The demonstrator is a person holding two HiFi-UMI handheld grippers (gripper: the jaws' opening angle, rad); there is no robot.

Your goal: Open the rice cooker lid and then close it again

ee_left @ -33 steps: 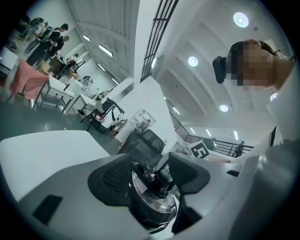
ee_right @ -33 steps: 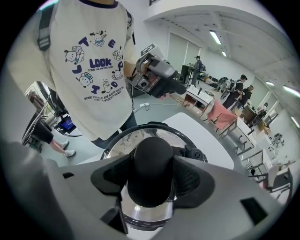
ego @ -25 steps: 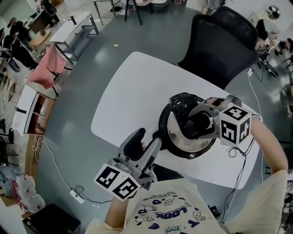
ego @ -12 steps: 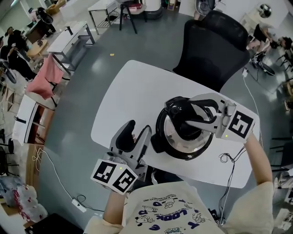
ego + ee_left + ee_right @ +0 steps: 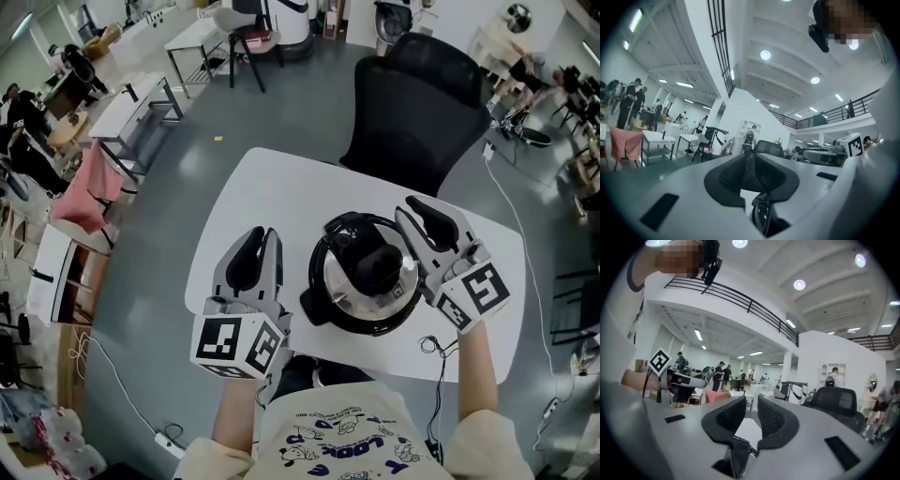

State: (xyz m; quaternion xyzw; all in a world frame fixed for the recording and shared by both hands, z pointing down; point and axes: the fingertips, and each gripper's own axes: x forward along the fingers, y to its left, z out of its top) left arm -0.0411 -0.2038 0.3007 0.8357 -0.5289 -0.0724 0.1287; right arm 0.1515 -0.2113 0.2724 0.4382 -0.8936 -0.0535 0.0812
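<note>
1. Grippers have both come away from the rice cooker [image 5: 361, 272]. A second ago the right gripper [image 5: 412, 208] sat over the lid. Now it stands clear at the cooker's right side, and the left gripper [image 5: 262, 236] has lifted on the cooker's left, also apart from it.
2. Fingers [image 5: 773, 420] on both grippers are closing with nothing between them. The left pair is down to a narrow slit. The right pair still shows a plain gap, with only bare worktop [image 5: 253, 187] seen through it.
3. Lid [image 5: 367, 264] appears to be down on the pot, its black top uppermost and a bright ring [image 5: 330, 286] around it. From straight above, I cannot be sure it has latched.
4. With the lid seemingly shut and both grippers withdrawn, the open-and-close cycle looks finished or very nearly so. A check of the latch is probably all that is left.
5. The rice cooker sits close to the worktop's near edge, roughly midway along it, between the two grippers. With the lid covering the pot, nothing inside it can be seen.
6. A thin cable [image 5: 436, 347] lies loose on the worktop by the near right corner, not touching the cooker.
</note>
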